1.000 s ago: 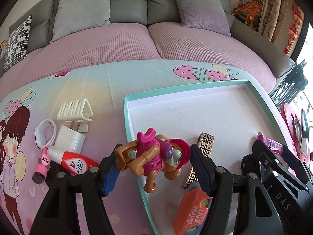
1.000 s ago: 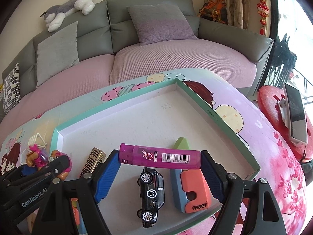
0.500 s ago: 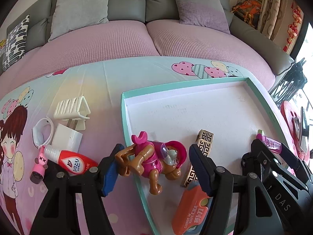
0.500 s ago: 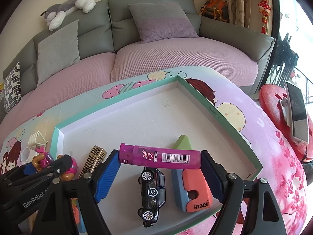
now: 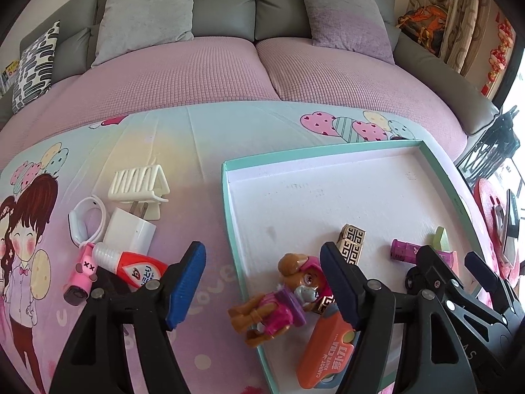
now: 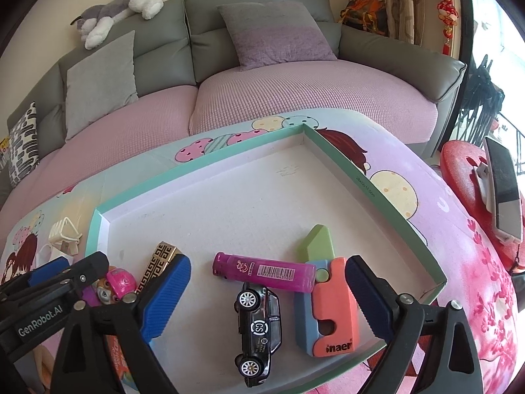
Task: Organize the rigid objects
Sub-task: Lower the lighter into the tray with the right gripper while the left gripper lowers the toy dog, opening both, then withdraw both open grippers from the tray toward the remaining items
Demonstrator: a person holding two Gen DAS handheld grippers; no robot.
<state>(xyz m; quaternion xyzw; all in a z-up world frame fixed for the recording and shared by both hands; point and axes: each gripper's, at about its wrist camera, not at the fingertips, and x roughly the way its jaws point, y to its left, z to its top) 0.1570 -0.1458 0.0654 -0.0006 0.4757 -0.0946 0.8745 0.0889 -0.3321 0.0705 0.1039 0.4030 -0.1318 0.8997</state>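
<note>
Both claws letting go over the green-edged box

The left gripper [image 5: 262, 279] is opening, and the toy puppy [image 5: 279, 298] lies loose between its blue pads, touching neither; it sprawls over the box [image 5: 226, 203] rim, half in and half out, so I think it could tip back onto the cloth. The right gripper [image 6: 267, 295] is opening wide too. The pink lighter [image 6: 264, 271] has dropped free and rests partly on the black toy car [image 6: 259, 325], beside the orange toy knife [image 6: 331, 308]. The lighter is round and smooth, so it may roll off, and the car has wheels and could scoot away. The box floor looks flat and pale, with low cardboard walls. Outside on the cloth wait a white charger [image 5: 129, 233], a red tube [image 5: 137, 267] and a ribbed white clip [image 5: 137, 184].
</note>
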